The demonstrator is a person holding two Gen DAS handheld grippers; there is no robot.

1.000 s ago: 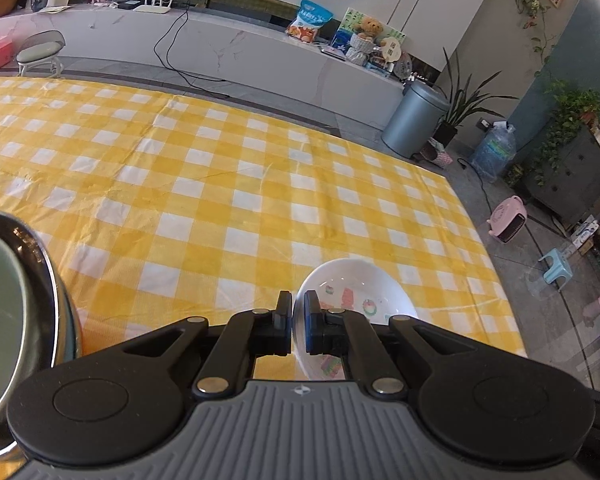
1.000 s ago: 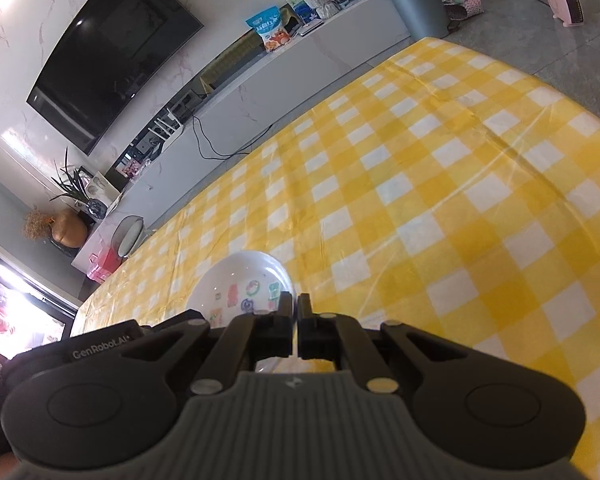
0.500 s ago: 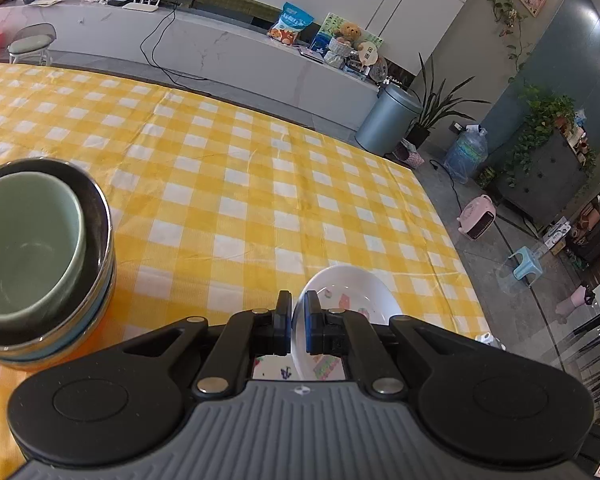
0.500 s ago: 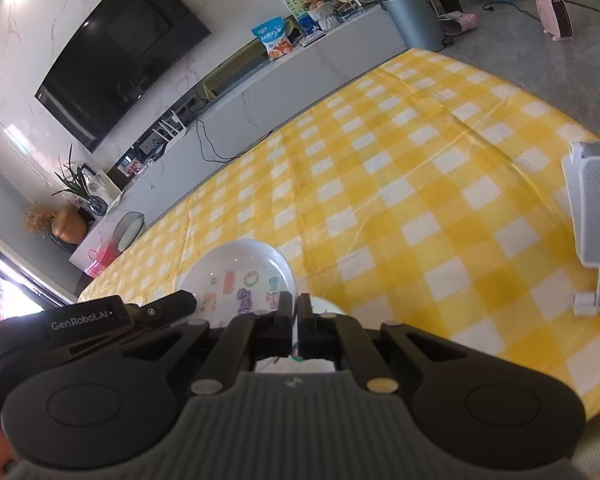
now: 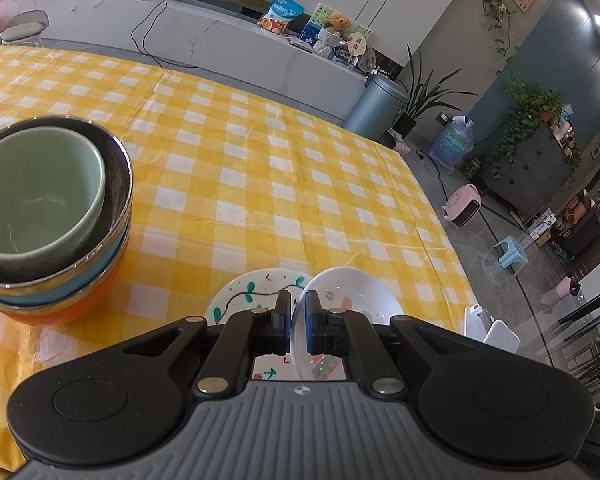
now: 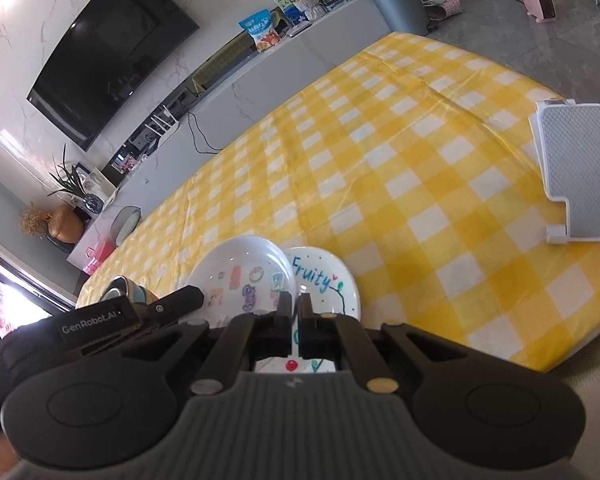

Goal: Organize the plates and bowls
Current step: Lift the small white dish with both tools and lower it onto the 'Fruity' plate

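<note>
My left gripper [image 5: 296, 322] is shut on the rim of a small white dish with colourful stickers [image 5: 354, 294]; the dish also shows in the right wrist view [image 6: 240, 276]. My right gripper [image 6: 294, 320] is shut on the same dish's near rim. The dish hangs just above a white plate with "Fruity" lettering and a green vine drawing [image 6: 324, 276], also seen in the left wrist view [image 5: 252, 290], which lies on the yellow checked tablecloth [image 5: 260, 168]. A stack of bowls [image 5: 48, 216], green on top, stands at the left.
A white and grey phone stand [image 6: 576, 168] stands on the cloth at the right. The table's right edge drops to the floor, where a grey bin [image 5: 376, 106] and a pink heater [image 5: 462, 210] stand.
Both grippers have moved the sticker dish back and to the left over the "Fruity" plate, which has come into view. The bowl stack and phone stand now show more fully.
</note>
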